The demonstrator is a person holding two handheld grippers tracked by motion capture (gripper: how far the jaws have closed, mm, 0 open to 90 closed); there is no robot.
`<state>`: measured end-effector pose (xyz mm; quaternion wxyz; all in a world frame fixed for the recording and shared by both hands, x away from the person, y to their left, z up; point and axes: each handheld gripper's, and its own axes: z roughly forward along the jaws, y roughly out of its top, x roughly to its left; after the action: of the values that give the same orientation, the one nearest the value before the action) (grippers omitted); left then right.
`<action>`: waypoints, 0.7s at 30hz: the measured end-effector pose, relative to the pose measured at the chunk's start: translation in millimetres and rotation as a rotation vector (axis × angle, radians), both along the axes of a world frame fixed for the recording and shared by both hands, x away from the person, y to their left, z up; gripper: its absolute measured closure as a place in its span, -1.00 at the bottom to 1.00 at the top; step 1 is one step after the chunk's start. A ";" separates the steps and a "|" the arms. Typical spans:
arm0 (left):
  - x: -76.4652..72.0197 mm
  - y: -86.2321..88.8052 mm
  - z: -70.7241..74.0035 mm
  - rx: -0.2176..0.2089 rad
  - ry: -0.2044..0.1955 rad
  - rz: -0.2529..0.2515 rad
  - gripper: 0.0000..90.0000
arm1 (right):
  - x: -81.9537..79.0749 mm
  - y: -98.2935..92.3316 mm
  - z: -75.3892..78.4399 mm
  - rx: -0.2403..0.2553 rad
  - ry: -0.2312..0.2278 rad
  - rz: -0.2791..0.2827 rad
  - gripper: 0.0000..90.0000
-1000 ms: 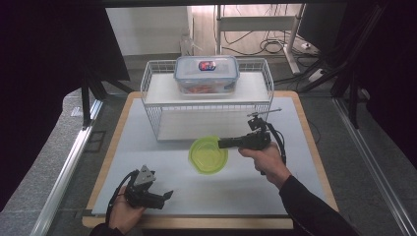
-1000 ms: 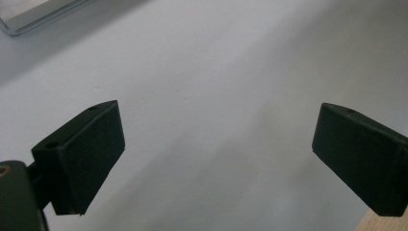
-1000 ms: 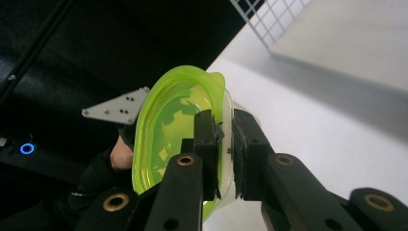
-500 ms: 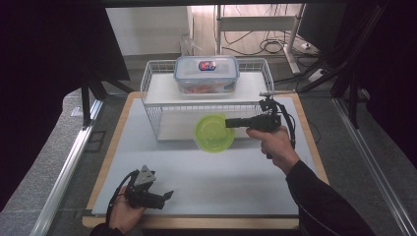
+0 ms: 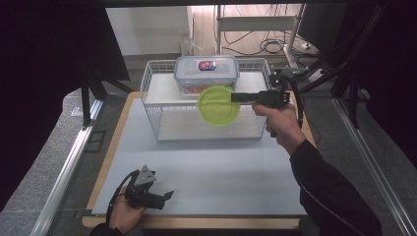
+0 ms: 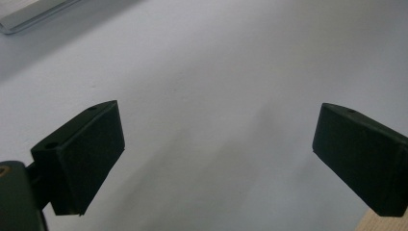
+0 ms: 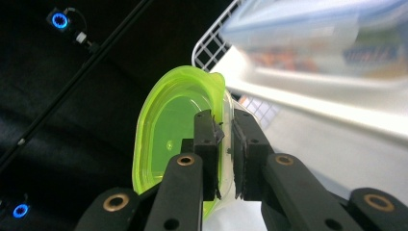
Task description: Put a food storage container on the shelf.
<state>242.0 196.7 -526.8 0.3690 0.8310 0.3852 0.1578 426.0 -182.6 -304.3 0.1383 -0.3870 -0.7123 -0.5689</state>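
Above worktop, right gripper jaws clamped on green bowl rim, bowl on edge before rack; left gripper gapes empty, far off.

The high view looks forward and down over the whole bench from its near edge. The left gripper view sits close above the bench's surface; the right gripper view faces the wire rack, seen in the high view too.
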 end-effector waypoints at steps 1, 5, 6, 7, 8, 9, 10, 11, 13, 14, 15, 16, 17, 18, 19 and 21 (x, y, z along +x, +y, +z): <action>-0.1 0.2 0.1 -0.001 0.000 0.001 -0.91 | 2.1 0.2 3.5 0.000 -0.006 -0.007 0.83; -0.1 0.6 0.4 -0.006 -0.002 0.003 -0.91 | 11.1 1.7 15.6 -0.003 -0.009 -0.039 0.83; -0.1 0.8 0.5 -0.008 -0.003 0.003 -0.91 | 14.3 2.3 18.9 -0.004 -0.012 -0.051 0.83; -0.2 1.0 0.8 -0.011 -0.002 0.003 -0.92 | 16.3 2.5 20.8 -0.003 -0.012 -0.057 0.83; -0.2 1.3 1.0 -0.015 -0.003 0.002 -0.92 | 18.8 2.7 23.4 0.000 -0.012 -0.066 0.83; -0.3 1.6 1.2 -0.020 -0.004 0.003 -0.92 | 21.3 2.5 26.1 0.001 -0.011 -0.073 0.83; -0.4 2.0 1.4 -0.025 -0.006 0.006 -0.92 | 23.8 2.7 28.7 0.005 -0.013 -0.080 0.83; -0.4 2.5 1.7 -0.028 -0.005 0.006 -0.92 | 26.5 2.8 31.2 0.011 -0.014 -0.085 0.83; -0.4 3.1 1.8 -0.031 -0.005 0.005 -0.92 | 31.5 3.0 36.7 0.012 -0.017 -0.099 0.83; -0.4 3.1 1.8 -0.032 -0.005 0.004 -0.92 | 33.8 3.3 39.6 0.012 -0.022 -0.107 0.83; -0.4 3.0 1.7 -0.032 -0.007 0.004 -0.92 | 36.1 3.6 42.4 0.012 -0.024 -0.114 0.83; -0.5 2.9 1.7 -0.033 -0.008 0.003 -0.92 | 38.5 4.1 45.4 0.015 -0.024 -0.124 0.83; -0.6 2.8 1.7 -0.033 -0.008 0.002 -0.92 | 41.0 4.8 48.3 0.013 -0.026 -0.133 0.83; -0.7 2.7 1.7 -0.033 -0.009 0.001 -0.92 | 44.1 6.5 51.9 0.012 -0.032 -0.144 0.83; -0.7 2.7 1.7 -0.032 -0.008 0.000 -0.92 | 45.9 7.8 53.8 0.010 -0.037 -0.150 0.83; -0.8 2.5 1.6 -0.032 -0.008 -0.001 -0.92 | 50.4 11.9 59.2 0.002 -0.041 -0.164 0.83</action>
<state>241.3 199.2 -525.2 0.3838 0.8246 0.3857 0.1549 476.4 -170.6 -245.2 0.0772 -0.4322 -0.6805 -0.5867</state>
